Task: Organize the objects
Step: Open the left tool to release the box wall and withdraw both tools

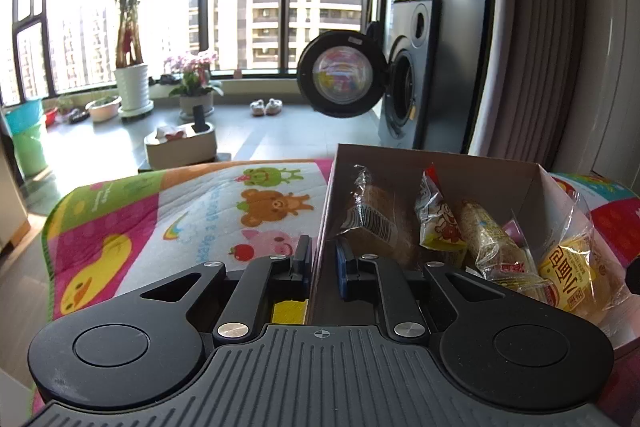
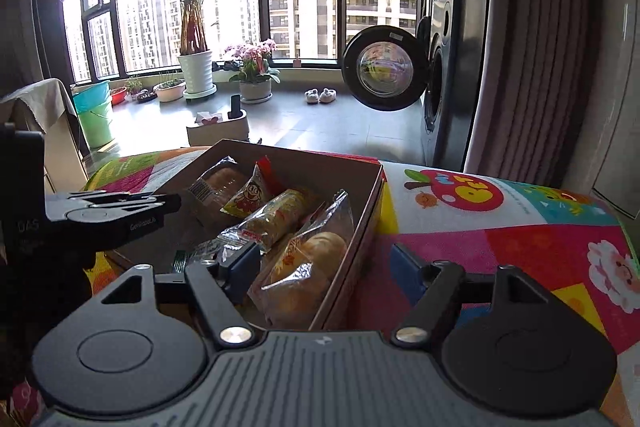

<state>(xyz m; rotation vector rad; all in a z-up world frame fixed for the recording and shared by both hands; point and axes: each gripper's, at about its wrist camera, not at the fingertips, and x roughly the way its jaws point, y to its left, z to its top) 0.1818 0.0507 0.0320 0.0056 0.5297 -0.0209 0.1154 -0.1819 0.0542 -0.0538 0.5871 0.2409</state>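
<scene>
Gripping the left wall of a brown cardboard box [image 1: 460,167] of wrapped snacks, which sits on a bright cartoon-print play mat [image 1: 192,219].

The left gripper [image 1: 322,261] has its fingers pinched tight on that wall; the right gripper [image 2: 320,265] is spread wide, straddling the box's right wall, one finger inside. Within lie a clear-wrapped golden bun [image 2: 316,259], a sesame-coated roll [image 2: 276,217], a dark bread pack [image 2: 216,187] and a small yellow cartoon sachet [image 2: 250,195].
</scene>
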